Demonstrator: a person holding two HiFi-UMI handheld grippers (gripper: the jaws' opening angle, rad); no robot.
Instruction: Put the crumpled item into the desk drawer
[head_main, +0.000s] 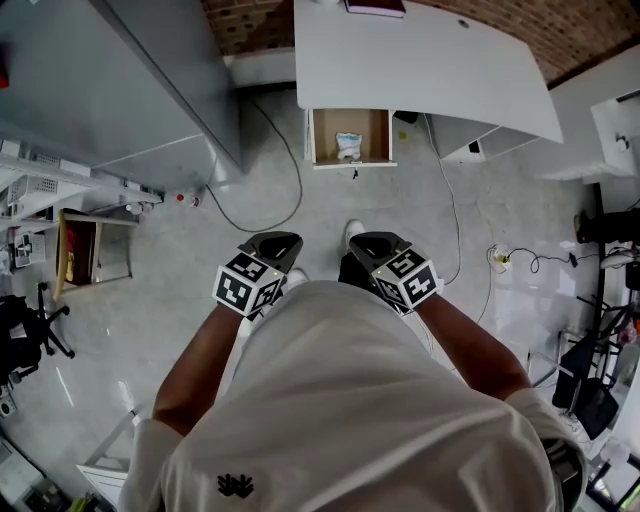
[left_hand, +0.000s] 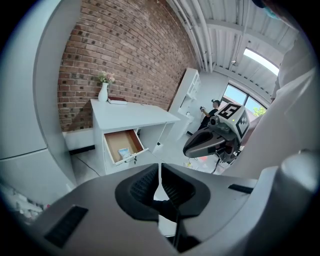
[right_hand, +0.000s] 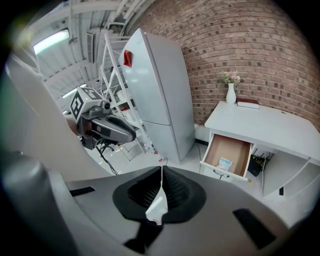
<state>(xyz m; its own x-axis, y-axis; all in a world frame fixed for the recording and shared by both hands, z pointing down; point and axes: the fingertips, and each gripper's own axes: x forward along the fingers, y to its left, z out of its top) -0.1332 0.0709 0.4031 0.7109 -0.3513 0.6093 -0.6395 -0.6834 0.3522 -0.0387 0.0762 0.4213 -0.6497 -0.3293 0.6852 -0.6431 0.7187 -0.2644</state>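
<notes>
White desk (head_main: 430, 60) top centre, its wooden drawer (head_main: 372, 130) pulled open. Left gripper (head_main: 272, 242) and right gripper (head_main: 378, 242) mid-frame, jaws pressed together, holding nothing. Crumpled item (head_main: 348, 145) lies inside the drawer.

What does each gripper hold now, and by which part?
Nothing is held. The left gripper and the right gripper both have their jaws shut together with nothing between them. The crumpled item lies in the open drawer.
</notes>
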